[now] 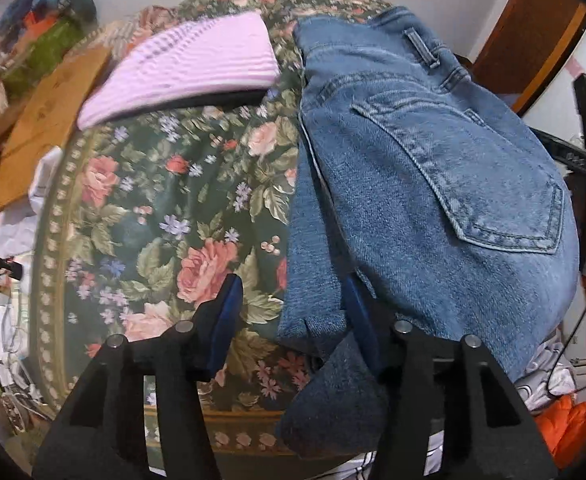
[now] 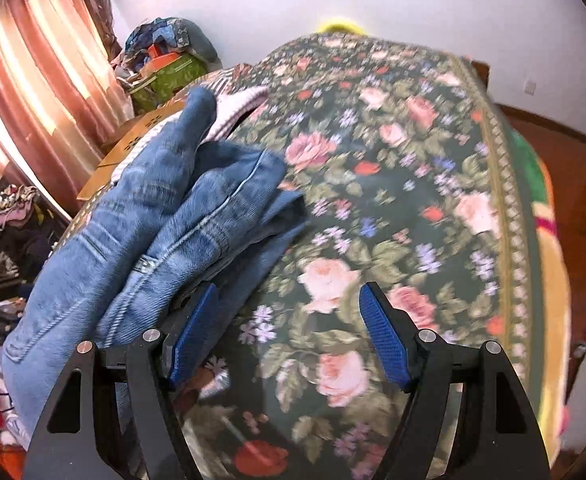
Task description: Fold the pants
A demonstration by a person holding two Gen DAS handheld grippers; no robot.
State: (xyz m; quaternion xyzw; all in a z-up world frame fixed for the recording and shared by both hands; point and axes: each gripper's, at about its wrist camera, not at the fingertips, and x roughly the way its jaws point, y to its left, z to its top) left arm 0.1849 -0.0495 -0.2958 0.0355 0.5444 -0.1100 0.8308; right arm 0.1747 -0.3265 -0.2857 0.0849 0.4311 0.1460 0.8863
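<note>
The blue jeans [image 1: 433, 184] were found bundled on the floral bedspread [image 1: 153, 200], lying toward three o'clock in the left wrist view, with the back pocket [image 1: 485, 176] and a belt loop turned upward. A leg end was seen hanging at about six o'clock, draped down in front of the left gripper [image 1: 289, 316]. Its blue-padded fingers [image 1: 225, 320] were held apart, nothing being clamped; the denim edge lay against the right-hand pad, but whether it was actually touched could not be told. The spacing was judged to be kept wide so that a hem or seam could be taken in next.

In the right wrist view the same jeans [image 2: 145, 232] were seen heaped toward nine o'clock, a side seam running across the folds. The right gripper [image 2: 289, 336] was also held with its fingers spread, only bedspread [image 2: 413, 184] showing between them; its left finger was just beside the denim, perhaps touching.

A folded pink-and-white striped garment [image 1: 197, 60] was lying at eleven o'clock, apart from the jeans, presumably set aside as finished. The jeans were judged not yet laid flat, so spreading would be called for before any fold.
</note>
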